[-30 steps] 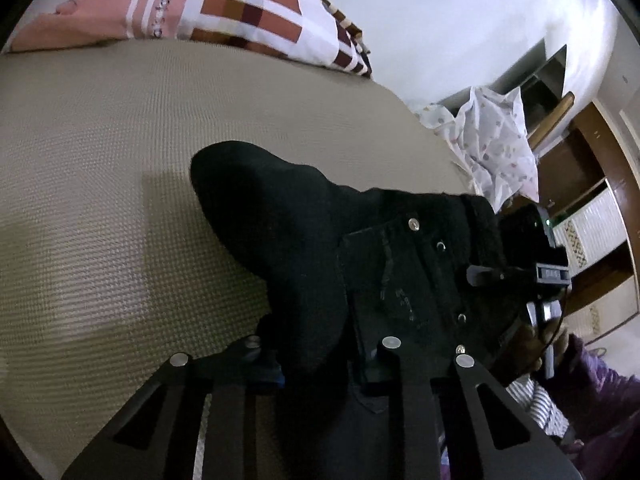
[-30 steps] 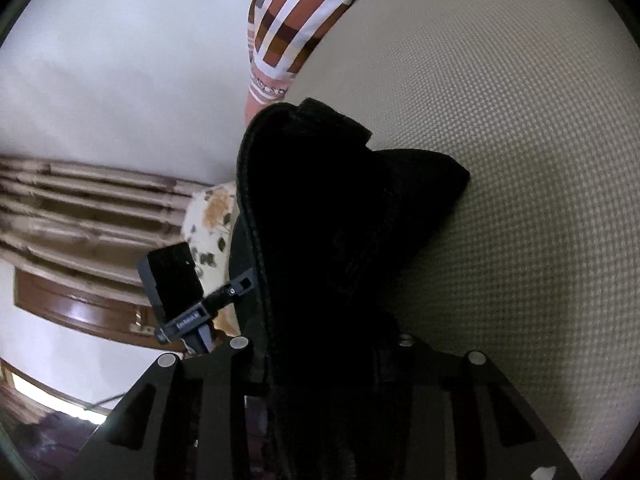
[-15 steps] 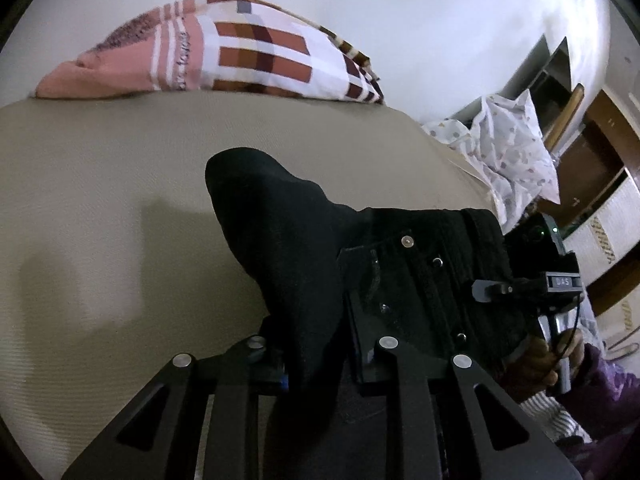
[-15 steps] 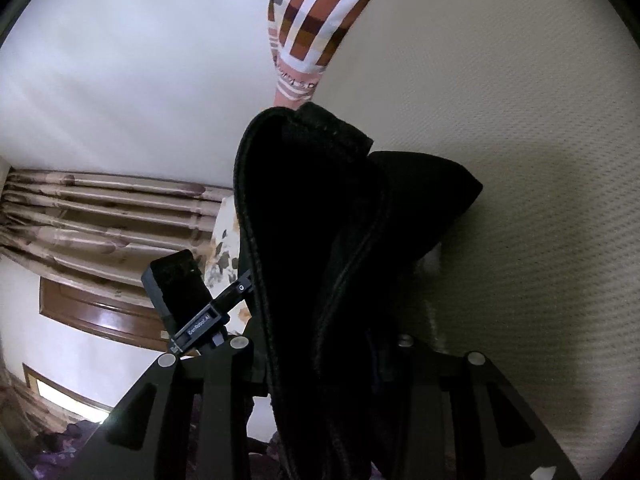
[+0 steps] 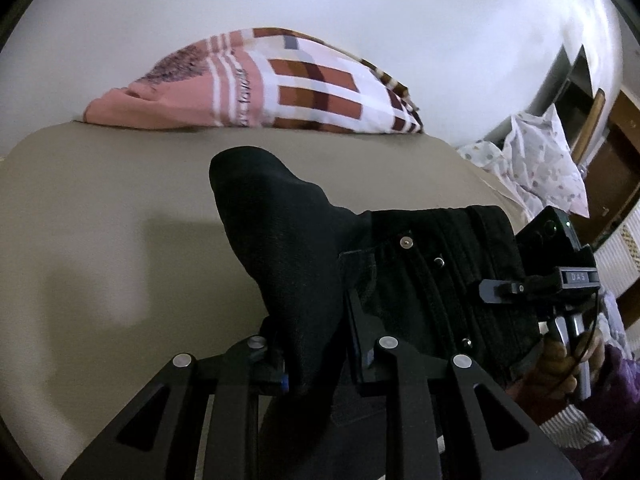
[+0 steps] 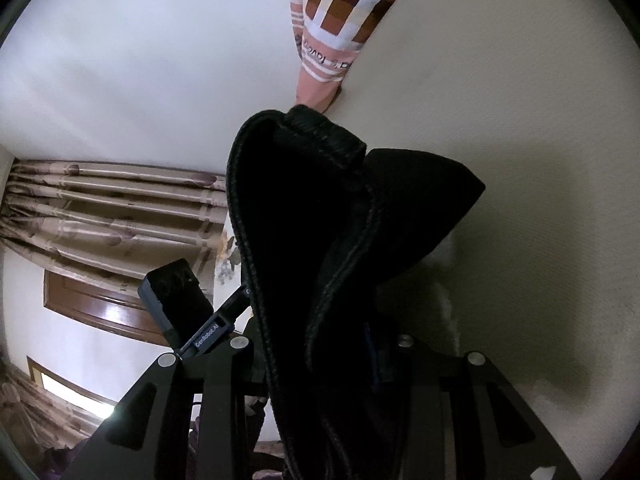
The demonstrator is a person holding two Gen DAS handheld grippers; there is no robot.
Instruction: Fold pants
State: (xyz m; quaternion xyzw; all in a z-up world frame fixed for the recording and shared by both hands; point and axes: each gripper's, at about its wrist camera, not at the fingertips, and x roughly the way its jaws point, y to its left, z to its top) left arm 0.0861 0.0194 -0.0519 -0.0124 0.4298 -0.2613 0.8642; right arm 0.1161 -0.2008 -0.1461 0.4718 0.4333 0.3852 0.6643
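Lifted higher off the bed, both grippers clamped on the pants

Raised and tilted back since a second ago: more white wall (image 5: 360,8) now in the left wrist view, the checked pillow (image 5: 280,88) lower in frame, more curtain (image 6: 100,200) showing in the right wrist view.

Left gripper (image 5: 316,356): fingers (image 5: 362,344) drawn close together, pinching a thick bunch of the black pants (image 5: 288,248) between them. Cloth rising forward from the grip in a rounded hump, held up over the beige bed (image 5: 100,220), casting a shadow on it. Waist part with metal rivets stretched off to the right, toward the other handheld unit and the person's right hand (image 5: 568,360) behind it.

Right gripper (image 6: 324,356): fingers hidden almost wholly by the cloth, only a narrow gap between their bases, packed with fabric; clamped on the pants (image 6: 320,220) at the seamed waistband edge. Band standing up ahead of the gripper, folded over at the top, a dark flap spreading to the right above the bed (image 6: 540,140). Left unit's camera block visible low at left.

Patterned cloth (image 5: 540,160) heaped beyond the bed's far corner, beside wooden furniture.
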